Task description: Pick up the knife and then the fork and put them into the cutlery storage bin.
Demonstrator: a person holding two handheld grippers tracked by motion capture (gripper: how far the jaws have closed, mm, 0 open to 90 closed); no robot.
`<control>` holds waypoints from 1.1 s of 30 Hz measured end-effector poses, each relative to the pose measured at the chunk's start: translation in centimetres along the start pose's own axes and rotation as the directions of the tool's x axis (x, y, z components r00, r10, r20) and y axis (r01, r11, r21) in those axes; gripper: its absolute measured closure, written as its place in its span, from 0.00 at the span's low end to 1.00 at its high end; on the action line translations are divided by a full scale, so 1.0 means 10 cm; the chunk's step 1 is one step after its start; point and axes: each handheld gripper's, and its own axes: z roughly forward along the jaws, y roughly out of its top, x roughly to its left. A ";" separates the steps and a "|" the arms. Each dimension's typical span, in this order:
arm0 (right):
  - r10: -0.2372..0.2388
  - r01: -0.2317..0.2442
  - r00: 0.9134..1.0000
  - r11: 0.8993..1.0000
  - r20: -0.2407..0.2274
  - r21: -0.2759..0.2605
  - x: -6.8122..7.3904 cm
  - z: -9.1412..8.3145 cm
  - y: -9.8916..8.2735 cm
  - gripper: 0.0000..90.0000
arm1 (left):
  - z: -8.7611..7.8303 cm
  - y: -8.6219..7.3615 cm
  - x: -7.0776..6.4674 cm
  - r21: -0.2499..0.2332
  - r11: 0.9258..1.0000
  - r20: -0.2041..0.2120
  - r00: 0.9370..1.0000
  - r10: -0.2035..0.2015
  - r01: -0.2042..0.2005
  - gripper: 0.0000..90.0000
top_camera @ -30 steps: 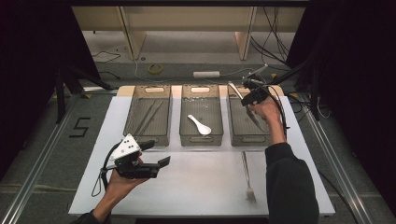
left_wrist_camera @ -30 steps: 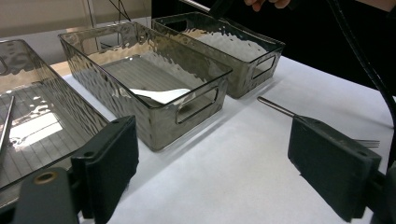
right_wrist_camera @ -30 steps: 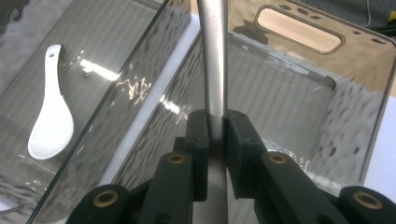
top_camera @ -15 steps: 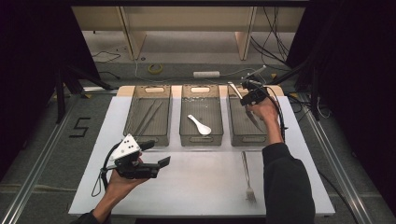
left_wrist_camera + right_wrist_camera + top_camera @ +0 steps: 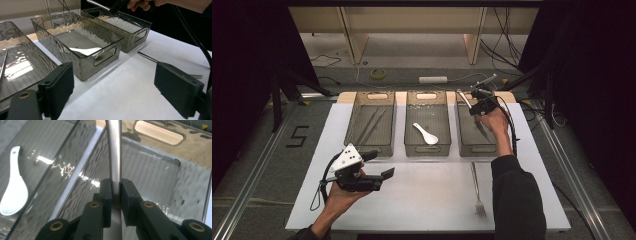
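Dim, dark surroundings; bright white table (image 5: 427,200); glare ripples on bins (image 5: 75,170).

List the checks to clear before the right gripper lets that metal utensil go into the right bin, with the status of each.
1. Right gripper shut on the metal utensil: ok.
2. Utensil over the right bin, not its neighbour: ok, judged from the right gripper view.
3. Which kind of utensil it is: cannot tell, its working end is hidden.
4. Middle bin holds the white spoon, so it is not the target: ok.
5. Left gripper open, near the person, out of the way: ok.
6. Fork on the table waiting, untouched: ok.
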 end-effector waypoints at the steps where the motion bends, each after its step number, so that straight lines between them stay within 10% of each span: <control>1: 0.002 -0.002 1.000 1.000 -0.002 0.000 0.00 0.01 -0.01 0.90 | 0.00 0.00 0.00 -0.001 1.000 0.000 1.000 0.000 0.000 0.18; 23: 0.074 -0.074 0.997 0.995 0.004 0.062 0.01 0.20 -0.10 0.88 | 0.00 0.00 0.00 0.000 1.000 0.002 1.000 0.000 0.000 0.18; 33: 0.036 -0.036 0.998 0.999 -0.051 -0.001 0.05 0.00 -0.08 0.53 | 0.01 0.00 0.00 0.000 1.000 0.001 1.000 0.000 0.000 0.18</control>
